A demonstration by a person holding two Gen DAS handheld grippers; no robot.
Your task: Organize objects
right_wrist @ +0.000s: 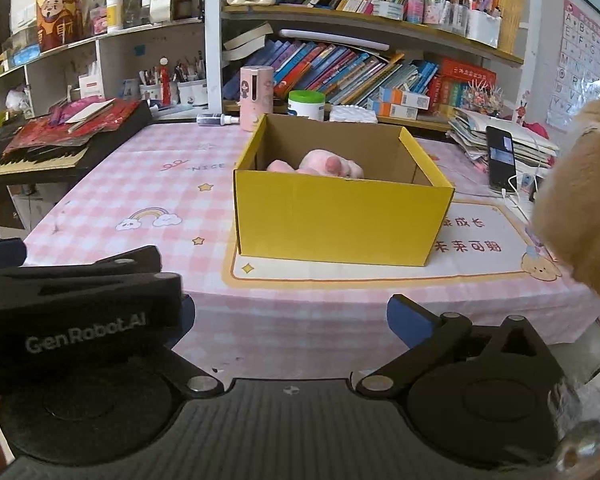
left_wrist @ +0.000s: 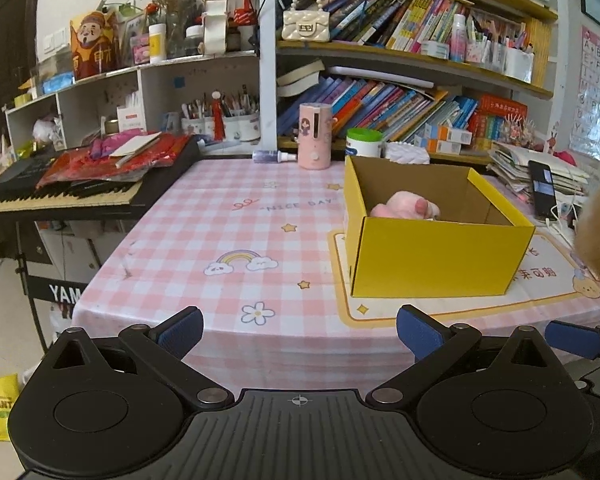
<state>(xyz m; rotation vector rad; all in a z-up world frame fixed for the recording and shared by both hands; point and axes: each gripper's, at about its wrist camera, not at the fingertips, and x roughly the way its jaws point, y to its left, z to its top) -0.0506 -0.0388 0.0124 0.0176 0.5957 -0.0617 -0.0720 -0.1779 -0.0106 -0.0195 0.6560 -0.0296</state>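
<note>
Open tablecloth [left_wrist: 228, 240] is left bare to the left of the yellow box [left_wrist: 440, 256], whose open top is unobstructed. Passage is bounded at left by the keyboard [left_wrist: 60, 196], behind by a pink canister [left_wrist: 315, 136], and at right by a tan plush toy [right_wrist: 580, 200].

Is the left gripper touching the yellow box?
Apart. The left wrist view shows bare tablecloth between the open left gripper and the yellow box.

Soft, even indoor light, faint shadows; fisheye bends the edges, blurring the nearest corners.
</note>
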